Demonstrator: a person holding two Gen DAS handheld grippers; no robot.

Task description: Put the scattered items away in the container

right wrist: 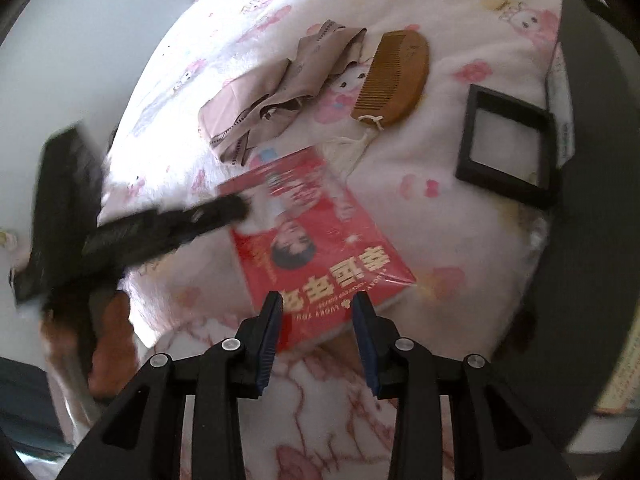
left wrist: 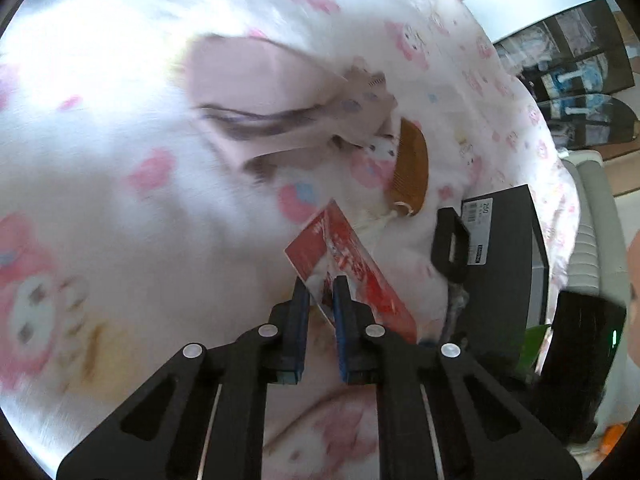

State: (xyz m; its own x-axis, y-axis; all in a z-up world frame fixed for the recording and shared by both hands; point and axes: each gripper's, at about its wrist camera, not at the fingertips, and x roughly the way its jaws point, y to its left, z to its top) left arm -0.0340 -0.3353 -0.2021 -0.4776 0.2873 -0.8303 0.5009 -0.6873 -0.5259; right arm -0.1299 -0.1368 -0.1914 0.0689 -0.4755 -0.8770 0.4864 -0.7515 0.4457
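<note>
Left gripper (left wrist: pixel 322 288) pinching red packet (left wrist: pixel 352 268) — right gripper (right wrist: pixel 318 306) agape, empty — "LUCKY YOU" legible.

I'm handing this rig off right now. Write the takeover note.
Left gripper: closed on the edge of the red glossy packet, which lies on the white pink-printed blanket.
Right gripper: open, empty, poised over the packet's near edge.
On the blanket: brown wooden comb, beige crumpled cloth, black square frame.
Dark grey container sits at the right.
Nothing seen tidied yet; all four items remain.
</note>
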